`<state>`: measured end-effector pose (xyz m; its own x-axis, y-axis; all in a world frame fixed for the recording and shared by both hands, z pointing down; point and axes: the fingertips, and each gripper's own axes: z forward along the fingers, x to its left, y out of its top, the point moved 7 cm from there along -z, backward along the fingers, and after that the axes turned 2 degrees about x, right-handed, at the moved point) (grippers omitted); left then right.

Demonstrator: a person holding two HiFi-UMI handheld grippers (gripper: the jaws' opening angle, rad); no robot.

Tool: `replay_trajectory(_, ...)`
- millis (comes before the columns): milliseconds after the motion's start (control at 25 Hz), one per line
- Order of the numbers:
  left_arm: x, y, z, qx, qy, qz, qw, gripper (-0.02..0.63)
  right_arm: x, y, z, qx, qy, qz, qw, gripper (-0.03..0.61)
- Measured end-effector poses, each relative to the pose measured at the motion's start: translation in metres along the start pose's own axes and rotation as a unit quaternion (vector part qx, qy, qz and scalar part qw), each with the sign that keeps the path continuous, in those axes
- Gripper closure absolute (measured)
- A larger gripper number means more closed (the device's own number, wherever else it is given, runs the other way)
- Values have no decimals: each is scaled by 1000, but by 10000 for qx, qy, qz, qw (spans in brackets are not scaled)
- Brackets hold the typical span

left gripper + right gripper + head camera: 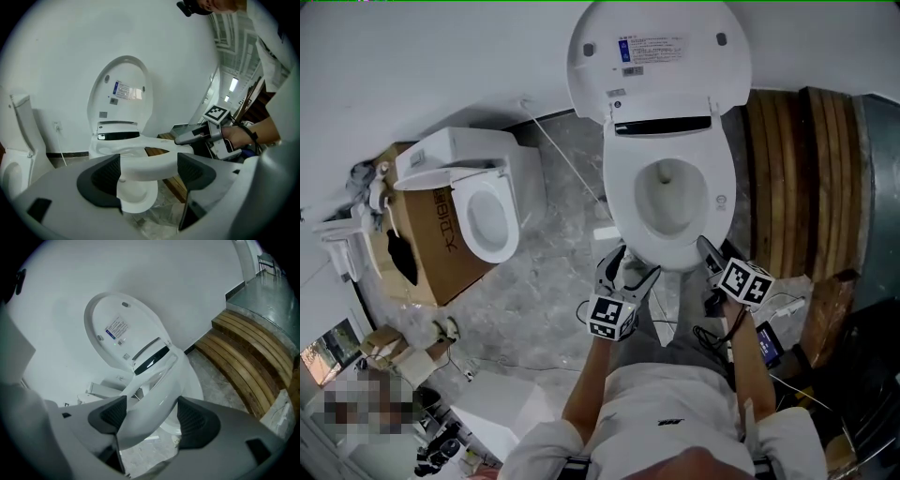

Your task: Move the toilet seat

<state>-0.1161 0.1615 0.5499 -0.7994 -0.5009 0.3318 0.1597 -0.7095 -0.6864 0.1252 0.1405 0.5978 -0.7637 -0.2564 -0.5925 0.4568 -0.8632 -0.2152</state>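
The white toilet [670,253] stands against the wall with its lid [656,56] raised upright and the toilet seat [623,187] lying low over the bowl. My left gripper [628,262] is at the seat's front rim, open, with the rim [140,161] running across between its pads. My right gripper [705,248] is at the front right of the seat, rolled sideways and open, the seat's edge [154,394] lying between its jaws and close to both pads. In the left gripper view the right gripper [187,137] rests by the rim, and brown wood shows through a gap under the seat.
A second white toilet [483,202] sits on a cardboard box [431,248] to the left. Curved wooden steps [806,178] rise at the right. A small screen device [766,342] and cables lie by the person's right leg. The floor is grey marble.
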Motion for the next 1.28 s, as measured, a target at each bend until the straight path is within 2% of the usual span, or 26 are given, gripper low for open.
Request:
replay_trajectory(80,-4,2,-2,134,-59,422,9990,215,4,4,-2,-28,26,51,10000,216)
replay_trajectory(240,-11,6,-1,398,2,1288,9909,215,11,10,-8,-118,-2,226,9997,216)
replay_trajectory(440,-12,13,-1,408,38,1574,9867,215,15,17,-10,-208,16,417,9989,216)
replay_trajectory(560,-13,13,0,524,142,1849,9812,216,20,22,-12,-284,51,462,9985,218)
replay_trajectory(720,-11,20,3,479,323,1883,9804,221,26,26,-18,-349,82,492,9981,218)
replay_trajectory(800,-10,25,2,386,384,1884,9806,287,29,28,-19,-378,95,486,9981,218)
replay_trajectory(880,-10,29,2,340,424,1934,9796,300,31,31,-20,-412,110,467,9980,218)
replay_trajectory(1280,-13,42,2,285,568,2022,9773,322,34,38,-23,-542,296,541,9966,216)
